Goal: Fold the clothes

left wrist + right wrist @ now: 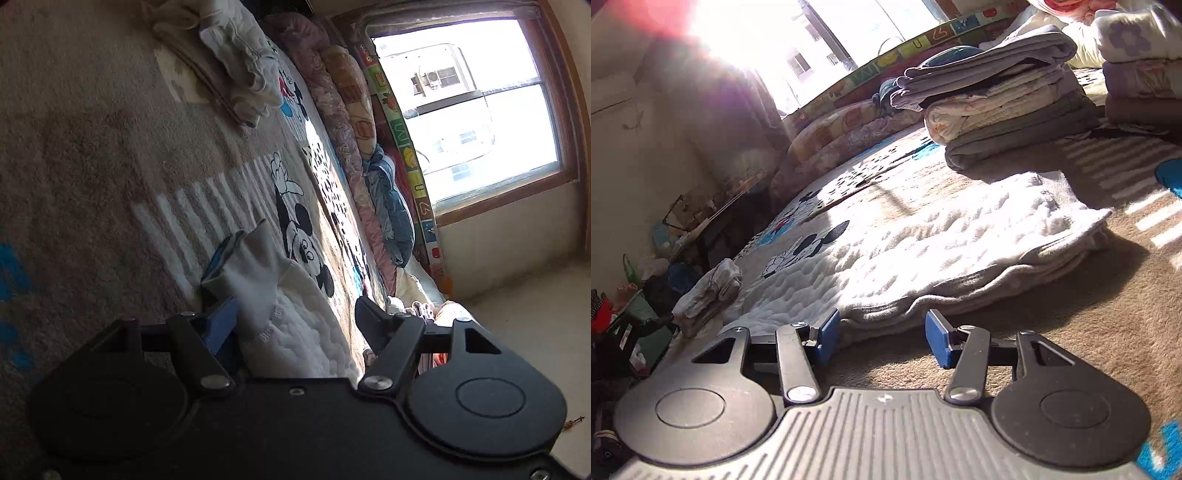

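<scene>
On the brown plush cartoon-mouse blanket [1052, 332] that covers the bed, we see a white quilted garment with a grey lining [923, 240] lying mostly flat, sunlit across its bumpy surface, its grey edge turned toward the right gripper [882, 334]. That gripper sits low on the blanket with its blue-padded fingers [827, 334] spread apart and nothing between them; the left pad is just beside the garment's grey hem, and we cannot tell whether it touches. From the left wrist view, the left gripper [295, 317] has its fingers wide apart too, with a raised grey cuff or corner of the same garment [255, 273] standing up between them, close against the blue pad [221, 325]; whether it is pinched we cannot tell, though the gap reads as released. Behind the garment, a stack of folded grey, white and lilac clothes [1004, 103] rests on the blanket. Rolled floral quilts [343, 122] line the far side beneath a bright wood-framed window [480, 110].
</scene>
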Demonstrator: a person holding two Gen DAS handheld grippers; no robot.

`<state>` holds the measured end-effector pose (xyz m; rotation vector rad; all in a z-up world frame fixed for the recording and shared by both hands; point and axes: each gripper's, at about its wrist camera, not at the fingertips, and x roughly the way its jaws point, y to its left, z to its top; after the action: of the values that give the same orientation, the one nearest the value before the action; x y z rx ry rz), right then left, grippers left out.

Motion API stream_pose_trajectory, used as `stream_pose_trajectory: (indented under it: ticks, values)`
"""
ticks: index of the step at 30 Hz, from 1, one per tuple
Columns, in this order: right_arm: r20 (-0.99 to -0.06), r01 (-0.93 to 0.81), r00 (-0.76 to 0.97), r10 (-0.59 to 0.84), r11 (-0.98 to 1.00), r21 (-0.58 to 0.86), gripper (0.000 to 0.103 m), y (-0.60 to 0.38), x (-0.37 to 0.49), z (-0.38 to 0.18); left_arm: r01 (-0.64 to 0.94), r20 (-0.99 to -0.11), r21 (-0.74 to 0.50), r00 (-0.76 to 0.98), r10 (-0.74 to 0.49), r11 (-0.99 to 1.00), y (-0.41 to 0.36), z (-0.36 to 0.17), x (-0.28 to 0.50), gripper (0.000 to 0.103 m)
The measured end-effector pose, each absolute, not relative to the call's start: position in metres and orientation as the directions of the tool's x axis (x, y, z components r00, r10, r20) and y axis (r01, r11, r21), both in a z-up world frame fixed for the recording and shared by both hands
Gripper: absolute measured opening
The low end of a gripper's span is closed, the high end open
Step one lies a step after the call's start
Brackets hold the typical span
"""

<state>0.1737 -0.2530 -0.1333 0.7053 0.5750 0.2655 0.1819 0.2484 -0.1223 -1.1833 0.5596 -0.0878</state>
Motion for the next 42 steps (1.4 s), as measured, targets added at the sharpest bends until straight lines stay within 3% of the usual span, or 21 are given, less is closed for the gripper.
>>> stream_pose_trajectory:
  ticks: [2, 4, 13, 23, 33, 34, 35, 36, 37, 38, 39, 42]
  values:
    - [-0.377, 0.079, 0.834, 0.404, 0.588, 0.805, 0.063, -0.289, 0.166, -0.152, -0.246, -0.377, -0.900, 0.853, -0.360, 0.359, 0.239, -0.128, 0.179, 0.070]
    - [-0.345, 0.129, 0.854, 0.389, 0.485, 0.865, 0.061, -0.313, 0.159, -0.168, -0.277, -0.389, -0.904, 0.849, -0.356, 0.327, 0.229, -0.134, 0.177, 0.070]
    - [-0.287, 0.183, 0.902, 0.323, 0.316, 0.931, 0.060, -0.347, 0.185, -0.186, -0.287, -0.380, -0.906, 0.874, -0.301, 0.311, 0.211, -0.146, 0.197, 0.070]
    - [-0.427, 0.283, 0.841, 0.332, 0.403, 0.870, 0.061, -0.343, 0.214, -0.175, -0.290, -0.419, -0.854, 0.876, -0.241, 0.431, 0.192, -0.141, 0.224, 0.070]
    - [-0.393, 0.274, 0.887, 0.244, 0.406, 0.872, 0.058, -0.336, 0.217, -0.182, -0.279, -0.416, -0.848, 0.877, -0.240, 0.451, 0.189, -0.143, 0.230, 0.070]
    - [-0.393, 0.277, 0.891, 0.226, 0.416, 0.866, 0.056, -0.333, 0.216, -0.182, -0.280, -0.419, -0.846, 0.876, -0.239, 0.455, 0.189, -0.142, 0.230, 0.070]
    - [-0.394, 0.280, 0.895, 0.208, 0.426, 0.861, 0.047, -0.331, 0.215, -0.182, -0.281, -0.421, -0.843, 0.875, -0.239, 0.458, 0.189, -0.142, 0.230, 0.069]
    - [-0.386, 0.280, 0.900, 0.203, 0.410, 0.868, 0.033, -0.331, 0.214, -0.186, -0.283, -0.425, -0.840, 0.874, -0.237, 0.464, 0.188, -0.142, 0.230, 0.066]
    - [-0.377, 0.280, 0.904, 0.202, 0.386, 0.879, 0.025, -0.333, 0.212, -0.191, -0.288, -0.437, -0.828, 0.869, -0.231, 0.481, 0.187, -0.142, 0.231, 0.062]
    - [-0.367, 0.279, 0.908, 0.201, 0.363, 0.889, 0.019, -0.335, 0.211, -0.196, -0.292, -0.447, -0.817, 0.865, -0.227, 0.497, 0.186, -0.142, 0.232, 0.051]
    - [-0.364, 0.275, 0.909, 0.204, 0.365, 0.890, 0.019, -0.335, 0.211, -0.196, -0.292, -0.450, -0.815, 0.863, -0.230, 0.501, 0.187, -0.143, 0.232, 0.037]
    - [-0.357, 0.259, 0.909, 0.213, 0.383, 0.887, 0.018, -0.335, 0.207, -0.188, -0.289, -0.458, -0.808, 0.856, -0.240, 0.513, 0.189, -0.148, 0.232, 0.025]
